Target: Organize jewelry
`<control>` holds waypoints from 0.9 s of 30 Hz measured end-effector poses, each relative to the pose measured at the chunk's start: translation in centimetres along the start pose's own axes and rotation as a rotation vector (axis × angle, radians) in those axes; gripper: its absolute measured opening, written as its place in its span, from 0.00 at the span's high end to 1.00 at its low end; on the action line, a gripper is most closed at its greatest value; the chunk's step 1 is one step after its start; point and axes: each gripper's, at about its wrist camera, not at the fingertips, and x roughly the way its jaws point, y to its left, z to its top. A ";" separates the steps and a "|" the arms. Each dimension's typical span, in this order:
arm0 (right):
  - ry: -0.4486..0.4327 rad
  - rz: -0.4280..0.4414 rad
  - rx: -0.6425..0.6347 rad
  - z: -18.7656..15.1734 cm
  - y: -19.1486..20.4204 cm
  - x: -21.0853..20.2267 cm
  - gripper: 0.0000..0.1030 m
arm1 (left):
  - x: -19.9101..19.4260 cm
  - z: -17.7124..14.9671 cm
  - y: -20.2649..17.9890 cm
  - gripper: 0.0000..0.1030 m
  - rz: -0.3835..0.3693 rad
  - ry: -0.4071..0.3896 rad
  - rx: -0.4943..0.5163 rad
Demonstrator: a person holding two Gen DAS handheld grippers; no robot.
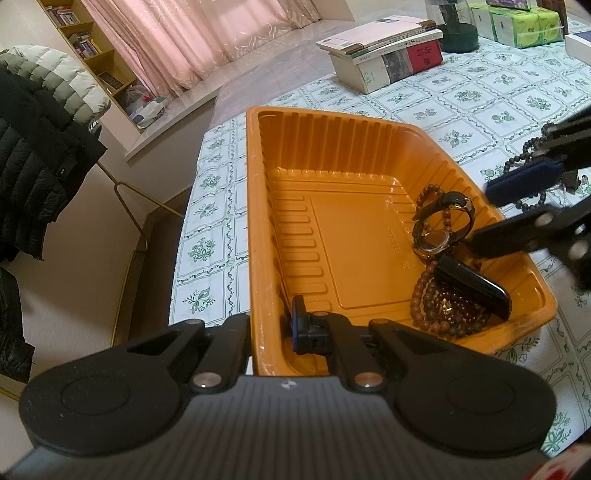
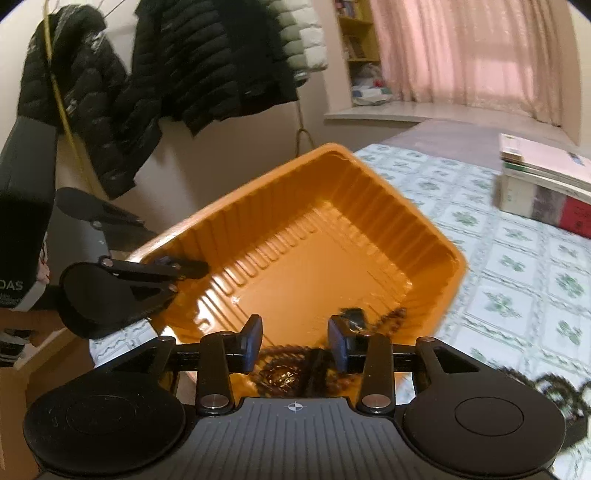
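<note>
An orange plastic tray (image 1: 332,147) stands on the patterned tablecloth. In its right corner lie a wristwatch (image 1: 437,236), brown bead bracelets (image 1: 439,306) and a black oblong case (image 1: 476,286). My left gripper (image 1: 269,328) is shut on the tray's near left wall. My right gripper (image 1: 484,214) hovers open and empty over the tray's right edge, just above the watch. In the right wrist view the right gripper (image 2: 295,341) is open above the tray (image 2: 369,206), with the beads (image 2: 284,373) below its fingers. A dark bead string (image 1: 524,155) lies on the cloth to the right.
A stack of books (image 1: 388,51) sits at the back of the table (image 1: 480,103), with green tissue packs (image 1: 524,22) and a dark round base behind. Black puffer jackets (image 2: 147,81) hang on a rack left of the table. The table's left edge runs close beside the tray.
</note>
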 end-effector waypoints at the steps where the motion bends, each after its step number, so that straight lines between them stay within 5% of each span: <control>1: -0.002 -0.013 0.014 -0.3 -0.4 -0.4 0.62 | 0.0 0.0 0.0 0.96 0.000 -0.001 0.000; 17: -0.016 -0.403 0.382 -9.9 -11.0 -9.8 0.61 | -0.2 0.1 -0.1 0.96 0.009 -0.003 0.004; 27: 0.009 -0.462 0.306 -11.1 -12.7 -10.0 0.61 | -0.5 0.1 -0.3 0.96 0.018 0.001 0.013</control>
